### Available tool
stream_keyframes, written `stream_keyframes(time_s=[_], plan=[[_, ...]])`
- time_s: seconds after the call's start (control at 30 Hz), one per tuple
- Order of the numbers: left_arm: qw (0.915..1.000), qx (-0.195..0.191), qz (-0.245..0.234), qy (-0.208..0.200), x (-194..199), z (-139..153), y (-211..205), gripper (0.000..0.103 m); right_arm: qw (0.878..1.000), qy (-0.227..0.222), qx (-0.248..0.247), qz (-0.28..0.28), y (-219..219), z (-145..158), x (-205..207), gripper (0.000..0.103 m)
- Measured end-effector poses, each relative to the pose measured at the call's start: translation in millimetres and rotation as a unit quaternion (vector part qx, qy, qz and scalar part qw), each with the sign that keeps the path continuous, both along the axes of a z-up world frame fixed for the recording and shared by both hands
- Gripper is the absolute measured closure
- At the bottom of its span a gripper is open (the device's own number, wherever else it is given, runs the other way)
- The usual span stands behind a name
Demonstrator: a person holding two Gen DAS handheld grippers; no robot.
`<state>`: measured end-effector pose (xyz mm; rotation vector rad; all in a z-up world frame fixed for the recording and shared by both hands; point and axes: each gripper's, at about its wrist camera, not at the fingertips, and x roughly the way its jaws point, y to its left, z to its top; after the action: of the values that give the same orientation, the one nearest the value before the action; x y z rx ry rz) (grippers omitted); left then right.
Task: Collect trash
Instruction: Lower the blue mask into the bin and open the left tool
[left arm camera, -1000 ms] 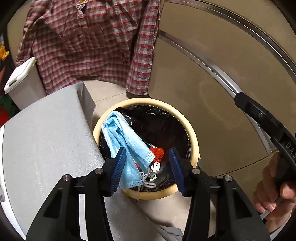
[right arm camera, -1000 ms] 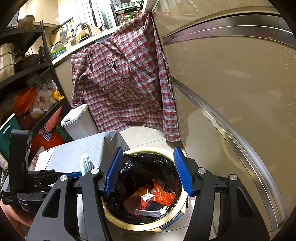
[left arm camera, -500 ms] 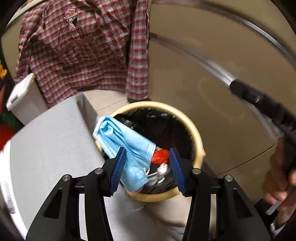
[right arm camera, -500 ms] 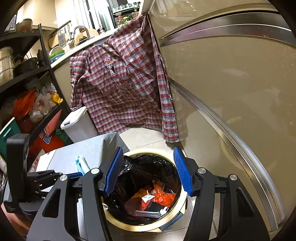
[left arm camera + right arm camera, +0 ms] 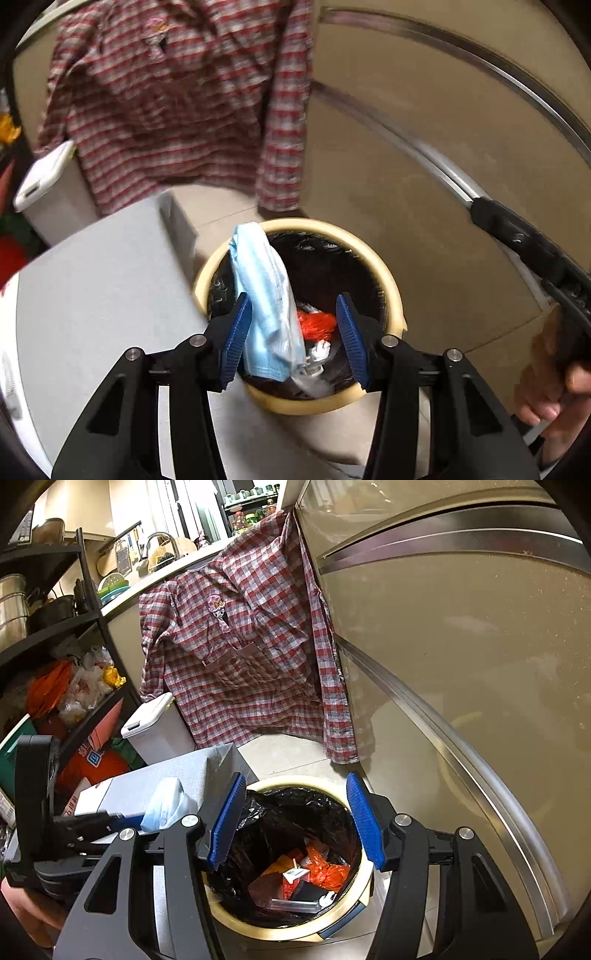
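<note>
- Dropping the blue face mask [image 5: 267,295] into the bin [image 5: 391,295] looks like the step in hand.
- The left gripper [image 5: 293,332] hangs over the near-left part of the bin's rim and points steeply down into it.
- Its fingers [image 5: 236,328] stand apart. The mask lies against the left one only and is well clear of the right one, so it is draped or clinging, not pinched.
- The mask's lower end hangs inside the rim over the black liner [image 5: 325,266], and its upper end crosses the rim's far-left edge.
- In the right wrist view the mask bunches at the left gripper's tip, just beside the grey box [image 5: 177,779] that stands against the bin's left side.
- The right gripper [image 5: 295,823] sits over the bin's near edge, its fingers [image 5: 225,819] apart with nothing between them.
- An orange wrapper [image 5: 328,871], a small carton [image 5: 293,877] and other scraps already lie on the bin's bottom.
- To do it well, I judge the left gripper should move toward the middle of the bin's mouth before anything else.
- A small shake or tilt might free the cloth from the finger, since ear loops could snag there.
- Risk: the upper end could catch on the rim's left edge and leave the mask hanging half out, or drop it onto the box.
- The right gripper is free to nudge a stuck mask inward.
</note>
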<state>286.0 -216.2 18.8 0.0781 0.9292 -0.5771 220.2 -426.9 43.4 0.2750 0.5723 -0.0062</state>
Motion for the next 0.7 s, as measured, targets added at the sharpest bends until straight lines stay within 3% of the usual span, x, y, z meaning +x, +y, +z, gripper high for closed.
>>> stream_keyframes(time_s=[0.03,0.13,0.27,0.33,0.37,0.53,0.57,0.6,0.63,0.67,0.7], plan=[[0.9996,-0.026,0.002,0.010,1.0,1.5,4.0,0.056,1.000,0.000,0.003,0.000,-1.0,-0.4,0.3,0.046],[0.9994,0.016,0.000,-0.031,-4.9,7.2,-1.9,0.057,1.000,0.000,0.001,0.000,-0.7,-0.7,1.0,0.046],[0.9995,-0.011,-0.003,-0.029,-4.7,14.8,2.2,0.057,1.000,-0.002,-0.001,0.000,0.2,-0.1,1.0,0.046],[0.9992,-0.009,-0.011,-0.038,-6.5,17.8,1.6,0.067,1.000,-0.003,0.000,0.000,0.6,-0.5,0.9,0.046],[0.9991,-0.014,-0.015,-0.036,-5.3,17.5,2.2,0.099,1.000,-0.002,0.002,-0.001,1.0,-0.6,1.0,0.046],[0.9980,-0.003,-0.024,-0.059,-9.8,24.4,-1.3,0.100,1.000,-0.002,0.003,-0.004,1.6,0.3,0.2,0.046],[0.9978,0.002,-0.019,-0.064,-11.0,26.2,-2.5,0.087,1.000,-0.003,0.003,-0.004,2.1,0.4,0.1,0.046],[0.9979,0.009,-0.012,-0.063,-10.4,27.5,-2.0,0.038,1.000,-0.003,0.003,-0.004,2.2,0.3,0.0,0.046],[0.9976,0.019,0.000,-0.067,-10.1,29.2,-3.0,0.017,1.000,-0.003,0.004,-0.004,1.4,0.1,-0.1,0.046],[0.9954,0.017,0.007,-0.094,-13.7,33.6,-2.1,0.016,1.000,-0.002,0.004,-0.004,1.8,0.0,-0.1,0.046],[0.9937,0.022,0.010,-0.110,-14.6,36.6,-1.8,0.030,1.000,-0.001,0.004,-0.003,2.2,0.1,-0.1,0.046]])
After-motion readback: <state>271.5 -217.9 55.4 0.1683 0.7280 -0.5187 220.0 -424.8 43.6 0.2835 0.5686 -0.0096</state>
